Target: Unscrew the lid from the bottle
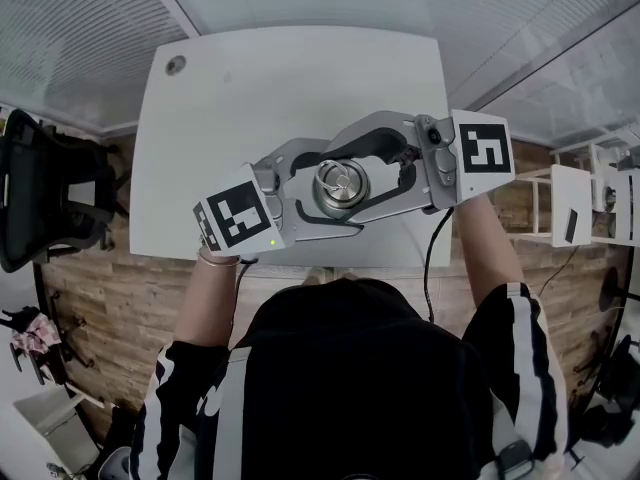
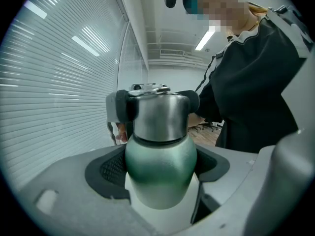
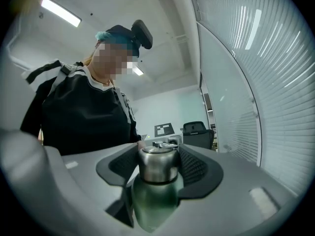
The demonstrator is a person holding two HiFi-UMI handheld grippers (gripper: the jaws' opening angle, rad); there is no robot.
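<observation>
Green bottle [image 2: 160,156] sat clenched in the left gripper [image 2: 161,167], lid [image 3: 157,162] grasped by the right gripper [image 3: 157,168]. A square twist seemed best.

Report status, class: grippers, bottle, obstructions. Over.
Left gripper clamped on green bottle body. Right gripper clamped on steel lid. Lid seated, bottle held over table. Nothing in the way.

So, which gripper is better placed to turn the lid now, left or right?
Right. The right gripper clamps the steel lid; the left gripper holds the green bottle body below, so it likely serves as the anchor.
</observation>
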